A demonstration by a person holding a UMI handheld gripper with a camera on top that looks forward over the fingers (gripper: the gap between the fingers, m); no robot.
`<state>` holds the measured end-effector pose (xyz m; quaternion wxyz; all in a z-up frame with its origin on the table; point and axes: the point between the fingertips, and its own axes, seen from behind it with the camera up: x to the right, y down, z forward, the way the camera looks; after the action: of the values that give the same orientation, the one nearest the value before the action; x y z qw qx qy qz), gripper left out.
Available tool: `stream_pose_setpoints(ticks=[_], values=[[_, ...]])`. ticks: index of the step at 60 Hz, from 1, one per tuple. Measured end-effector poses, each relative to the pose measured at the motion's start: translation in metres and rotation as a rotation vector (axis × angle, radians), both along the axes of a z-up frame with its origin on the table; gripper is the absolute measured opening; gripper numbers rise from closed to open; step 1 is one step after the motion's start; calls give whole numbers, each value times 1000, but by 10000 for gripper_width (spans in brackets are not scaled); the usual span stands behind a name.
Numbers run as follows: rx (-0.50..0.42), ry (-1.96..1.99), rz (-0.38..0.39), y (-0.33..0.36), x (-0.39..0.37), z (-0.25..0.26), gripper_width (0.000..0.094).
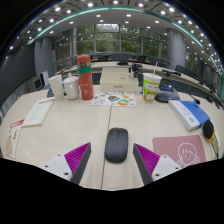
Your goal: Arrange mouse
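Note:
A dark grey computer mouse [117, 144] lies on the pale wooden table [60, 125], just ahead of my fingers and partly between their tips. My gripper [112, 160] is open, with the magenta pads [75, 157] standing wide on either side of the mouse's near end and a clear gap at each side. The mouse rests on the table by itself. A pink mouse mat [184, 150] with a drawn figure lies on the table to the right of the right finger.
Beyond the mouse are a red and green bottle [85, 77], white cups [64, 87], a colourful sheet [113, 99], a yellow-green cup [151, 88] and a blue book [188, 112]. A notebook [37, 113] lies at the left. Office desks and chairs stand behind.

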<state>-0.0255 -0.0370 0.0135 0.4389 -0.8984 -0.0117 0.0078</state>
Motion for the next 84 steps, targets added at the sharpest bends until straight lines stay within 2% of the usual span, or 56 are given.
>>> stream_pose_setpoints(ticks=[7,14,21,35,44,57,68,76,84], values=[[-17,13,-8,27,2,-16,817],[-32,14,-19,39,6,-26,722],[-17,-29,-18,45,14,-27,488],[-19,-38,18,44,12,-27,367],[7,-19,16,26,18,0,354],[160,-13,20,-40,43,116,353],[241,-10,-24,-81,101,190,351],[239,-43,-64,-84,158,186,350],[166,-36,-96,-77,204,134,351]])
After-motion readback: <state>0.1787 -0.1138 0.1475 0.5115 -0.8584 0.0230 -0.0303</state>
